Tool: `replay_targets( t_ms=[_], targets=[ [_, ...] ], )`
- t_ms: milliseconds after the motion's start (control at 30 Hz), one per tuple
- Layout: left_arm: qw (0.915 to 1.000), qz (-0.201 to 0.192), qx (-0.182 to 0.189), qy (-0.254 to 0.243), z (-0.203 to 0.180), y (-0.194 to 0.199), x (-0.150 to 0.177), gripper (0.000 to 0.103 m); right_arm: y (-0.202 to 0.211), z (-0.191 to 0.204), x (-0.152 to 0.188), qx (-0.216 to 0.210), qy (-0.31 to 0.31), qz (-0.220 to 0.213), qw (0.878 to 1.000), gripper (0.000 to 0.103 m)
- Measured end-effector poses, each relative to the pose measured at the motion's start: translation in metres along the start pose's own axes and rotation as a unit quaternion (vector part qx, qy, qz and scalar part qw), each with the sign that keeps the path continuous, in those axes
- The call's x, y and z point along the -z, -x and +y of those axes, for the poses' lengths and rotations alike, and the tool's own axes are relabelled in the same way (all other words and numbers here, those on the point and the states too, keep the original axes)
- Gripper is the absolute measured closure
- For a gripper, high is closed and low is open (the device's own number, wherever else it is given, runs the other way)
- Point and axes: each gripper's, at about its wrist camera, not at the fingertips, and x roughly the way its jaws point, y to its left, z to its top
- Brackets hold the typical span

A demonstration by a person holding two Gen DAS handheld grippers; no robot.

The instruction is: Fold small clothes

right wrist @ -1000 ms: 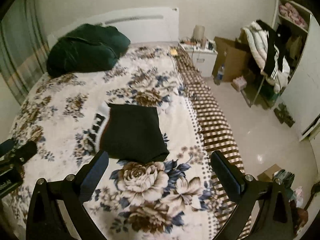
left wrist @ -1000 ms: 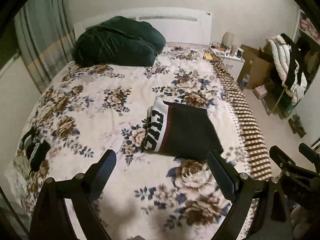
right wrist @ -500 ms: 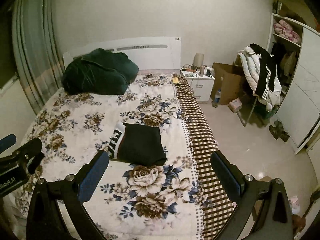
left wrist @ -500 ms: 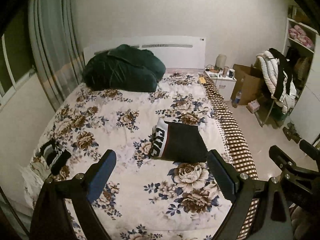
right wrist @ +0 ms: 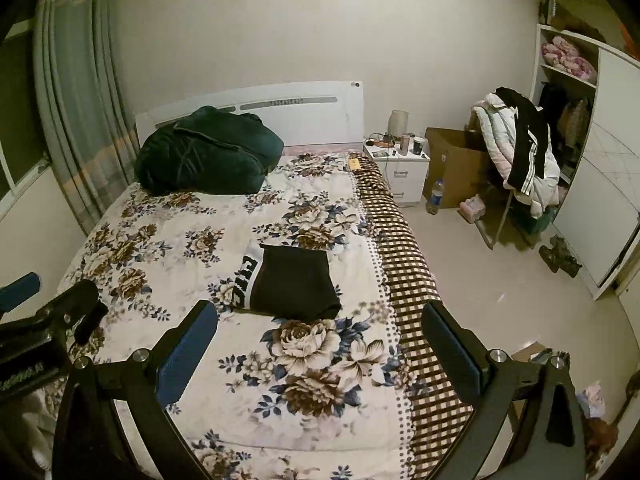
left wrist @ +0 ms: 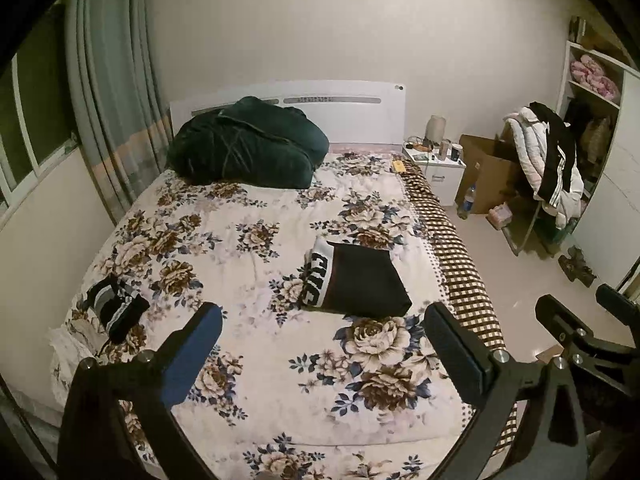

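The folded black garment [left wrist: 362, 282], its white lettered waistband turned left, lies flat on the floral bedspread [left wrist: 256, 248], right of the bed's middle and near the checked edge. The left gripper [left wrist: 323, 344] hangs above the near part of the bed, its jaws opening wide with nothing between them. The right gripper [right wrist: 320, 340] hangs just beside it, jaws spread and empty too. A small dark striped garment [left wrist: 116, 306] sits crumpled at the near left edge of the bed. A dark green duvet [left wrist: 244, 144] is heaped at the far headboard.
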Motion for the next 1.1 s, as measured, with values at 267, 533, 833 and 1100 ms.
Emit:
replay_targets(
  t_ms=[267,533,833,1100],
  targets=[
    [1.0,0.001,-0.005,-0.003,-0.003,0.007,0.006,0.0,-0.003,-0.004,0.002,0.002,0.002,0.001,1.0,0.0],
    [0.9999,0.003,-0.01,-0.004,-0.002,0.007,0.007,0.0,-0.004,-0.005,0.006,0.002,0.002,0.004,1.0,0.0],
    [0.9999,0.005,-0.013,-0.004,-0.003,0.007,0.01,0.0,-0.021,-0.017,0.007,-0.009,0.009,0.013,1.0,0.0],
    [0.9999,0.005,-0.013,-0.004,-0.004,0.007,0.01,0.0,-0.021,-0.017,0.007,-0.008,0.008,0.013,1.0,0.0]
  ],
)
